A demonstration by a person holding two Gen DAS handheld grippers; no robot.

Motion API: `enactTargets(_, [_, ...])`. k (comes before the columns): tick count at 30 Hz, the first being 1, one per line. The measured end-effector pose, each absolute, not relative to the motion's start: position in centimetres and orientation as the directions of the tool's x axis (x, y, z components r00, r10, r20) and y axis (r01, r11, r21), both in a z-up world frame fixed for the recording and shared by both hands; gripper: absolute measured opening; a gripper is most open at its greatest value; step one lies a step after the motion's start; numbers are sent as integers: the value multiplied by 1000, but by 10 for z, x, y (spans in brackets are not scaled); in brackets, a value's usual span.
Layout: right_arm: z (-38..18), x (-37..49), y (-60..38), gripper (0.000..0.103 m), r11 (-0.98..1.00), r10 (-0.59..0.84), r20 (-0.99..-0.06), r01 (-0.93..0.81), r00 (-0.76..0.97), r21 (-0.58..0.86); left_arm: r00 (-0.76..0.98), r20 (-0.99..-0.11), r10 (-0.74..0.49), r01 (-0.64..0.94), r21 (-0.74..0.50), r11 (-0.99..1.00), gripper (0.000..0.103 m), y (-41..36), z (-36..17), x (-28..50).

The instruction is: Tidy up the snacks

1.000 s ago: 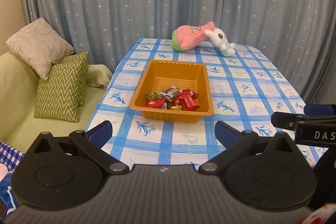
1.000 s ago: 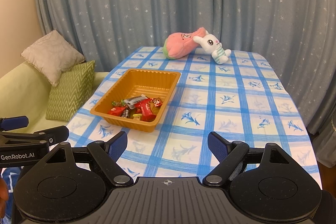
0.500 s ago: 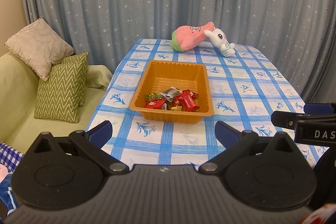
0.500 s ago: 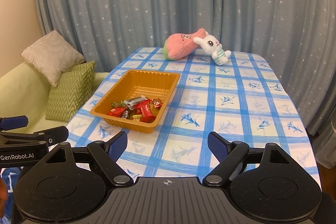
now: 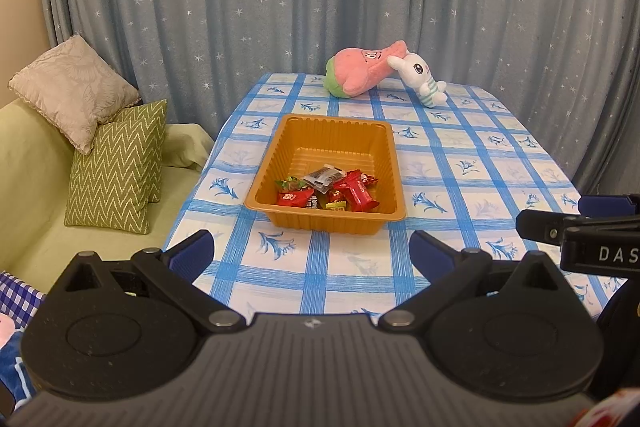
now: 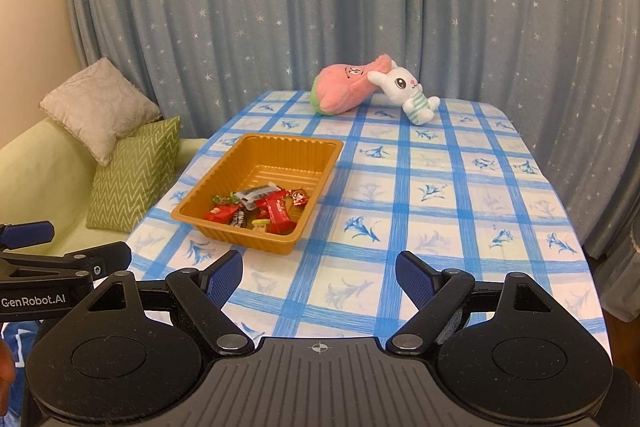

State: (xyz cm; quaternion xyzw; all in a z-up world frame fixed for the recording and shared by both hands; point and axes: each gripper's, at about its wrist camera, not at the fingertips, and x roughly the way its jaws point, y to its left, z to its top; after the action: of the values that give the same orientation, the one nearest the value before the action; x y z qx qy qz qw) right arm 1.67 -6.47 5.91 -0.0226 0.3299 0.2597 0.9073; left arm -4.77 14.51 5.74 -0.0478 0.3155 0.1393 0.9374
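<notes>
An orange plastic tray (image 5: 332, 131) sits on the blue-checked tablecloth (image 5: 460, 163), seen also in the right wrist view (image 6: 280, 147). Several wrapped snacks (image 5: 332, 189) lie at its near end, mostly red wrappers with one dark clear packet; they show too in the right wrist view (image 6: 260, 207). My left gripper (image 5: 312, 251) is open and empty, held above the table's near edge in front of the tray. My right gripper (image 6: 319, 273) is open and empty, to the right of the tray and nearer than it.
A pink plush (image 5: 360, 73) and a white bunny plush (image 5: 420, 79) lie at the table's far end by the starry curtain. A green sofa with two cushions (image 5: 116, 163) stands left of the table. The other gripper's tip shows at each view's side (image 5: 580, 227).
Both grippers have held nearly still; the views shift only slightly. Nothing on the table has moved.
</notes>
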Motion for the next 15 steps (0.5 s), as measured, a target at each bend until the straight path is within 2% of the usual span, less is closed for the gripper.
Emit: enactTargets(15, [58, 16, -65, 83, 864, 457, -610, -486, 647, 131, 767, -598, 232, -295, -7, 956, 103, 145, 57, -49])
